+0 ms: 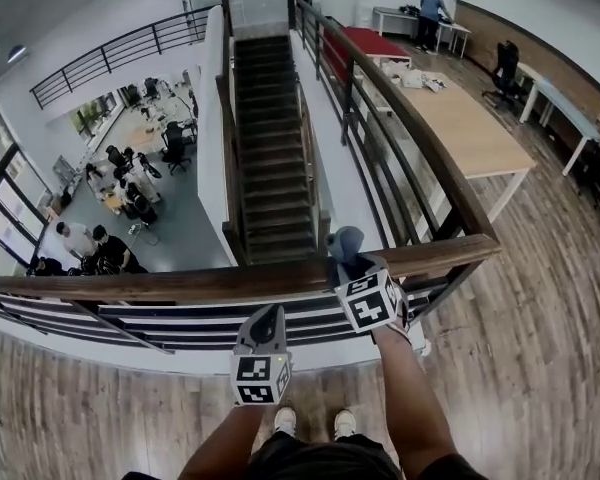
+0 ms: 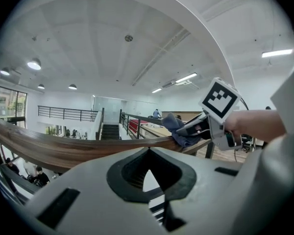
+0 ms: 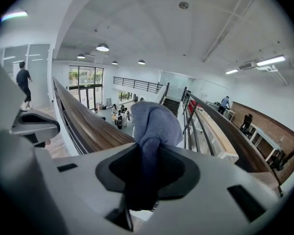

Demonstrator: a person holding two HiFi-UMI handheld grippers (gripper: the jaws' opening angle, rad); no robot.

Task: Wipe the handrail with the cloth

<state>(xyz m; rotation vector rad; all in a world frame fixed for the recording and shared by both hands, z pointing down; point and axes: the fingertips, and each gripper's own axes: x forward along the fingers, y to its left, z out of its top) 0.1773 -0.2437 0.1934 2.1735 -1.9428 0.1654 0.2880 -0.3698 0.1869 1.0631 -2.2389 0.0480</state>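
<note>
Wood-plank flooring (image 1: 540, 348) covers an upper landing that looks down over an open office level, and a curved dark-brown wooden handrail (image 1: 180, 283) on black metal bars edges the landing. Beyond the handrail a dark staircase (image 1: 275, 168) drops away. To the right of the staircase, behind a second stretch of the same rail, stands a long pale wooden table (image 1: 470, 128). Below the handrail on the left, several people (image 1: 110, 218) sit and stand on the lower floor. Far beyond the table, one more person (image 1: 432, 13) stands at a desk.

The right gripper (image 1: 348, 266) is held against the handrail close to the corner where it turns. Its jaws are clenched on a crumpled blue-grey cloth (image 1: 345, 243). From the right gripper view the cloth (image 3: 154, 124) is pinched between the jaws and bunches up above them, with the handrail (image 3: 88, 126) running off to the left just beneath it. From the left gripper view the cloth (image 2: 174, 124) lies on top of the handrail (image 2: 63, 148), pressed there by the right gripper (image 2: 186, 130).

The left gripper (image 1: 268, 313) hangs on the near side of the handrail, left of the right gripper and apart from the wood. Its jaws (image 2: 148, 153) are drawn together with nothing between them. Two feet in white shoes (image 1: 315, 423) stand on the flooring below the handrail.
</note>
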